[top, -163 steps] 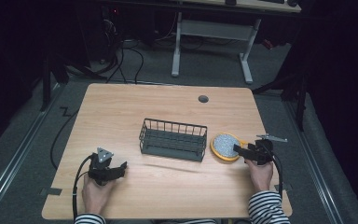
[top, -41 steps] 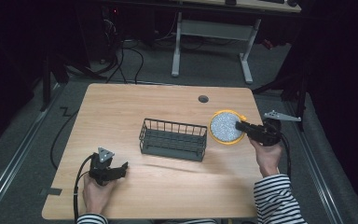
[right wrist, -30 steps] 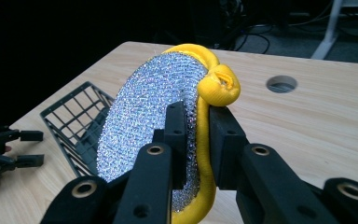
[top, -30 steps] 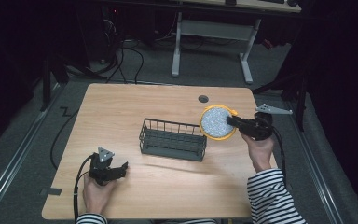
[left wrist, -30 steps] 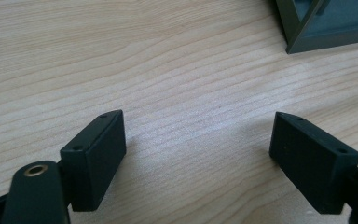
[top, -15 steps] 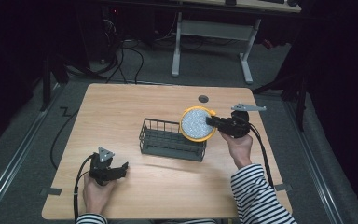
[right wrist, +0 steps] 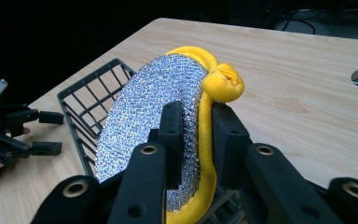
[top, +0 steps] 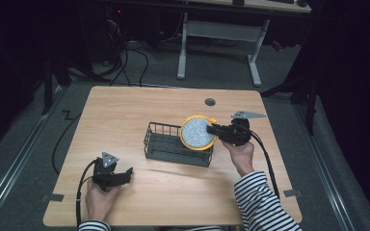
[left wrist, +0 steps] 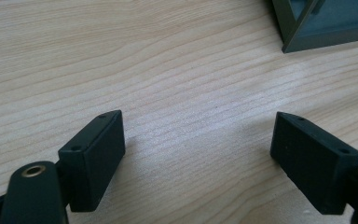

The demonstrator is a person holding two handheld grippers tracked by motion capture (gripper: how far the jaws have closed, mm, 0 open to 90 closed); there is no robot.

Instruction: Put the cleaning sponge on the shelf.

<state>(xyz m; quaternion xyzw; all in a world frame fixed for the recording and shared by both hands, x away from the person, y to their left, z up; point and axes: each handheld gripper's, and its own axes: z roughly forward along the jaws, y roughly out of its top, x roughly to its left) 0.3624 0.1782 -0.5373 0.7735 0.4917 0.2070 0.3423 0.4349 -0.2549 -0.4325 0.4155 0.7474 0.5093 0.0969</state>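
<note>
While clamping sponge (right wrist: 163, 116), right tool (right wrist: 196, 135) overhangs basket (top: 166, 147).

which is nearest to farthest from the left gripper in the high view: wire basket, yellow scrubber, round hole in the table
From the left gripper, low at the table's left:
1. Wire basket, mid-table, up and to its right.
2. Yellow scrubber, held by the right gripper over the basket's right end.
3. Round hole, near the far edge.

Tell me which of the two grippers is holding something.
The right gripper: it is shut on the yellow scrubbing pad above the wire basket. The left gripper rests open on the table.
</note>
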